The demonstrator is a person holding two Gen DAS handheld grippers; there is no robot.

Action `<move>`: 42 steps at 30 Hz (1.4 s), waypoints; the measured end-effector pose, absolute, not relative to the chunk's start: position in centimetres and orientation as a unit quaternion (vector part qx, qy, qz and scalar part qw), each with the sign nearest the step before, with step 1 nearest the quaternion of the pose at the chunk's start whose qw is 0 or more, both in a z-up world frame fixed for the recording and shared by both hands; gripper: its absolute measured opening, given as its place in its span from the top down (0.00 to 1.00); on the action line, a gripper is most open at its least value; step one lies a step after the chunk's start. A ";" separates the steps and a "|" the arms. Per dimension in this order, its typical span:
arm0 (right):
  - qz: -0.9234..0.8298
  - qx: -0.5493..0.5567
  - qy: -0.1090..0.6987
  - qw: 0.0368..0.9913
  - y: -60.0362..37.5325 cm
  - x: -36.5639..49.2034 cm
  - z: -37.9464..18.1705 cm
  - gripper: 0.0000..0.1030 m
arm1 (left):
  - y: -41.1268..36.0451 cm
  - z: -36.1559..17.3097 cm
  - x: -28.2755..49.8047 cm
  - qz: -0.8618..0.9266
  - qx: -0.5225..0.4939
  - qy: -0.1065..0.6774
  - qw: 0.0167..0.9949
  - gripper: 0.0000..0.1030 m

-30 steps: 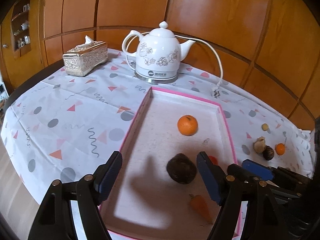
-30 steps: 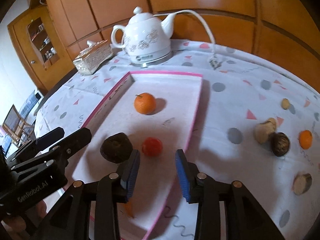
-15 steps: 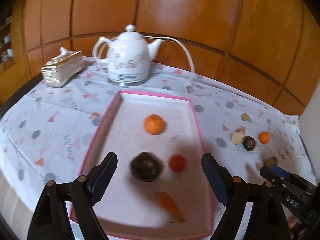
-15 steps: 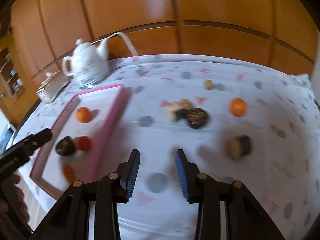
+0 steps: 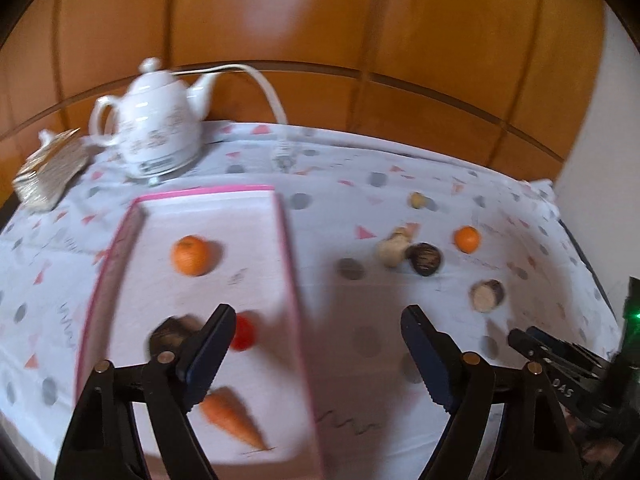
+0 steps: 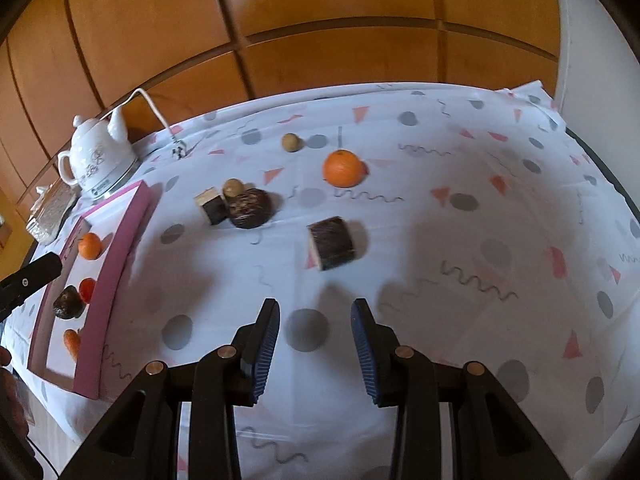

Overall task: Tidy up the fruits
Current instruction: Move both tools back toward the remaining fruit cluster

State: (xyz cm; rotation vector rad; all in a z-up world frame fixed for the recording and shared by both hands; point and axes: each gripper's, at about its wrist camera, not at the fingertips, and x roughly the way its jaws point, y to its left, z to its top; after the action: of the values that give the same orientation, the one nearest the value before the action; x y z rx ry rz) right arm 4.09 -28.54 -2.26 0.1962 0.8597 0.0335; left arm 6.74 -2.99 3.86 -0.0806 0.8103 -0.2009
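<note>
Both the left tongs [image 5: 316, 354] and right tongs [image 6: 314, 344] are held wide open and empty. An orange [image 6: 343, 168] is seen upper centre on the table [image 6: 500, 240]; another orange [image 5: 190, 255] lies in the pink tray [image 5: 286, 240], left of centre.

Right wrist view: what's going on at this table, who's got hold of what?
Nobody holds anything. The right gripper hangs open and empty over the tablecloth, short of the dark cut piece. The left gripper is open and empty over the pink-rimmed tray's right edge. In the tray lie an orange, a red fruit, a dark round fruit and a carrot; another orange waits outside.
</note>
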 end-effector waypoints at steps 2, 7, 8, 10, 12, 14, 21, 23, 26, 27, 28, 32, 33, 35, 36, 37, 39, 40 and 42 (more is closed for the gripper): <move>0.012 0.097 0.416 0.904 -29.1 3.9 -2.3 0.64 | -4.1 3.6 7.5 -0.111 -0.032 0.399 0.910 0.19; 0.006 0.103 0.418 0.902 -29.9 3.8 -2.5 0.64 | -6.2 2.2 10.2 -0.133 -0.029 0.421 0.897 0.28; 0.005 0.105 0.419 0.902 -30.1 3.9 -2.6 0.64 | -6.6 1.9 10.7 -0.137 -0.029 0.426 0.894 0.30; 0.004 0.105 0.418 0.902 -30.3 3.9 -2.6 0.64 | -7.4 1.4 11.9 -0.150 -0.027 0.435 0.887 0.36; 0.004 0.106 0.418 0.902 -30.4 3.9 -2.6 0.64 | -8.2 0.7 13.1 -0.168 -0.033 0.447 0.878 0.44; 0.004 0.107 0.418 0.902 -30.6 4.0 -2.6 0.64 | -8.6 0.1 14.0 -0.173 -0.040 0.454 0.873 0.46; 0.000 0.108 0.414 0.904 -31.4 4.6 -2.2 0.64 | -9.6 -1.1 16.9 -0.172 -0.048 0.468 0.865 0.46; -0.002 0.111 0.414 0.904 -31.7 4.7 -2.2 0.64 | -9.7 -1.3 17.3 -0.173 -0.044 0.468 0.866 0.46; -0.003 0.109 0.416 0.903 -31.8 4.9 -2.3 0.64 | -10.0 -1.5 17.9 -0.176 -0.035 0.465 0.867 0.46; -0.003 0.110 0.416 0.902 -31.9 5.0 -2.3 0.64 | -10.1 -1.6 18.1 -0.179 -0.035 0.464 0.867 0.45; -0.003 0.110 0.418 0.902 -31.9 5.1 -2.4 0.64 | -10.1 -1.6 18.3 -0.181 -0.034 0.465 0.866 0.45; -0.003 0.108 0.421 0.901 -32.0 5.3 -2.4 0.64 | -10.6 -2.0 19.3 -0.195 -0.037 0.469 0.861 0.45; -0.003 0.106 0.421 0.901 -32.0 5.3 -2.4 0.64 | -10.8 -2.2 19.5 -0.201 -0.038 0.470 0.859 0.45; 0.000 0.105 0.420 0.901 -31.9 5.5 -2.3 0.64 | -11.2 -2.5 19.8 -0.205 -0.037 0.472 0.856 0.45; 0.001 0.102 0.419 0.902 -31.8 5.6 -2.1 0.64 | -11.3 -2.7 20.0 -0.207 -0.038 0.473 0.855 0.47; 0.002 0.100 0.417 0.903 -31.8 5.7 -2.0 0.64 | -11.3 -2.9 20.2 -0.212 -0.040 0.474 0.853 0.54; 0.003 0.097 0.416 0.904 -31.7 5.9 -1.8 0.64 | -11.4 -3.1 20.2 -0.216 -0.040 0.473 0.853 0.59; 0.003 0.097 0.416 0.904 -31.7 6.1 -1.7 0.64 | -11.4 -3.1 20.2 -0.219 -0.043 0.472 0.853 0.61; 0.004 0.094 0.414 0.905 -31.6 6.4 -1.5 0.64 | -11.2 -3.3 20.3 -0.224 -0.049 0.472 0.851 0.62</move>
State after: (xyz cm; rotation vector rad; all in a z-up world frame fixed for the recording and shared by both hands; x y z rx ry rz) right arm 6.42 -31.64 -1.55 0.1932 0.8560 0.0074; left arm 20.32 -11.17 -3.25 -0.1042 0.9936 -0.4712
